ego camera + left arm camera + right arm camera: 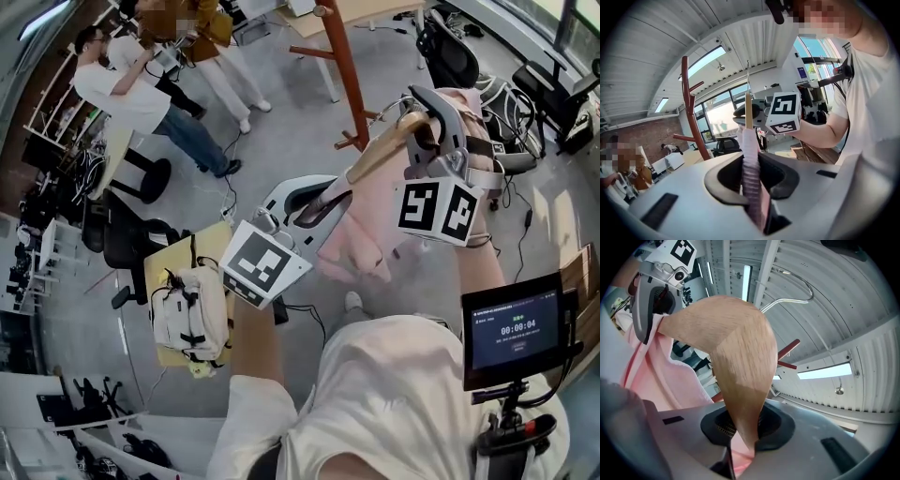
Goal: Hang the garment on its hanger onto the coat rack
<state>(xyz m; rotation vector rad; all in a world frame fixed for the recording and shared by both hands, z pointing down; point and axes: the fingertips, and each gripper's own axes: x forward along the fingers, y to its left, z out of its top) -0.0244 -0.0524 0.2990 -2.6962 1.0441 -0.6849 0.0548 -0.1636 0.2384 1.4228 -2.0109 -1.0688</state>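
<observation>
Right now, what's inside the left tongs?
The left tongs are shut on a ribbed fold of the pink garment. The light wooden hanger rises edge-on just beyond. Whether the hanger's tip also sits in the grip is covered by the cloth.

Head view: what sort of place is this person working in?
Likely a workshop-style lab or office: office chairs, a high ribbed ceiling with strip lights, and people working nearby.

Head camera high, steeply downward; hand-held cameras close, upward (hanger [384, 148] [736, 366] common to all)
</observation>
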